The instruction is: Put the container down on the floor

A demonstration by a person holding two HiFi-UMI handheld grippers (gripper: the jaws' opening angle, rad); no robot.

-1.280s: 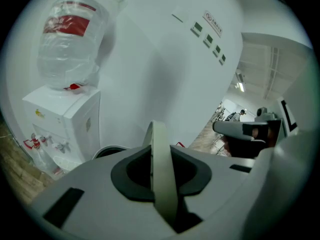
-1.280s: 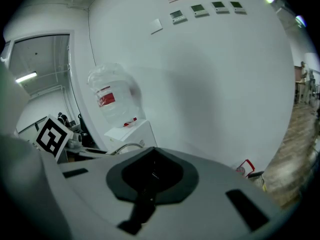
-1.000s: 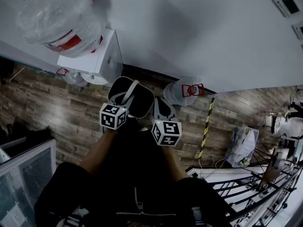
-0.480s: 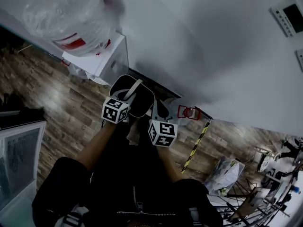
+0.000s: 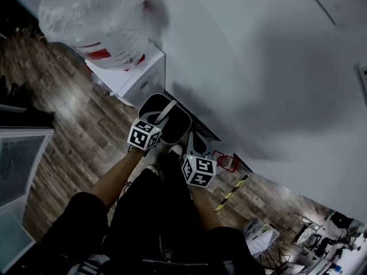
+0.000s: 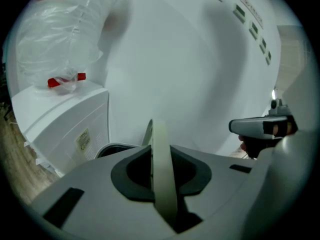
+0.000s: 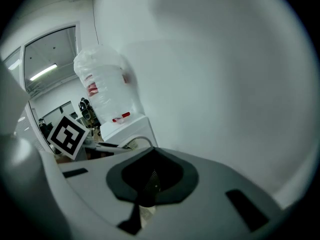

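My head view is dim and bluish. The wall [image 5: 252,33] is its brightest part, with a broad soft shadow across it; the floor [image 5: 69,113] carries pale glare patches, and my clothes [image 5: 155,222] go black without detail. The 2 gripper views are brighter, round fisheye pictures with black corners and bent edges. The handle [image 6: 161,194] in my left gripper [image 6: 157,144] is blurred up close. A ceiling light [image 7: 42,72] glows in the right gripper view.

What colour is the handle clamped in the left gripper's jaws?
Pale cream; the handle shows best in the left gripper view.
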